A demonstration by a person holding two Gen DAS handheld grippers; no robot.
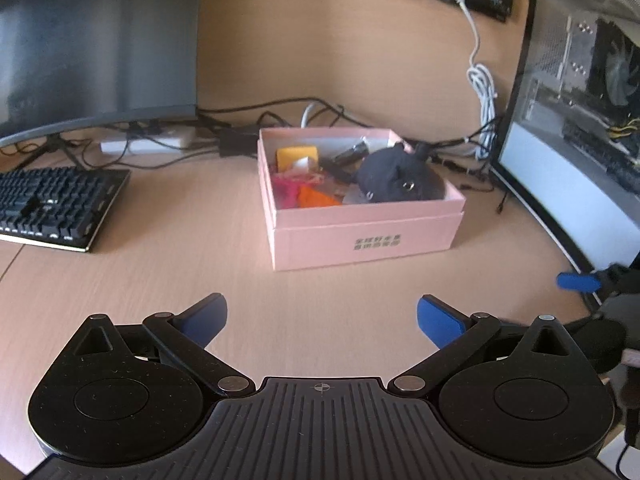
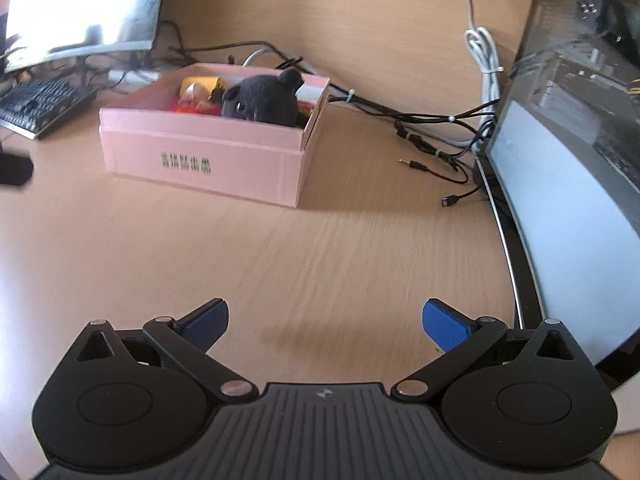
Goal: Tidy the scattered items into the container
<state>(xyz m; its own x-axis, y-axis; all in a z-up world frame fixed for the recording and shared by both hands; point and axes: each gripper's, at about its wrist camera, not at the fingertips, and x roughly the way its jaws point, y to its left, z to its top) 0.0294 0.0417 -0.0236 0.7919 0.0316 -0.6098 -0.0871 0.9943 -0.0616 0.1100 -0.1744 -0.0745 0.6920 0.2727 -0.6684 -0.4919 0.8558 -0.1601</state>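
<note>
A pink cardboard box (image 1: 366,236) (image 2: 192,160) stands on the wooden desk. Inside it lie a dark plush toy (image 1: 396,178) (image 2: 264,100), a yellow item (image 1: 297,155) (image 2: 200,84), pink and orange pieces (image 1: 306,192) and a dark tube (image 1: 352,152). My left gripper (image 1: 322,318) hovers open in front of the box, with nothing between its blue fingers. My right gripper (image 2: 325,322) is also open and empty, nearer the box's right corner. In the left wrist view, the right gripper's blue fingertip (image 1: 578,281) shows at the right edge.
A black keyboard (image 1: 56,206) (image 2: 40,108) and a monitor (image 1: 92,44) stand to the left. A glass-sided computer case (image 1: 580,120) (image 2: 568,160) is on the right. Black cables (image 2: 432,148) and a white cord (image 1: 482,92) trail behind and beside the box.
</note>
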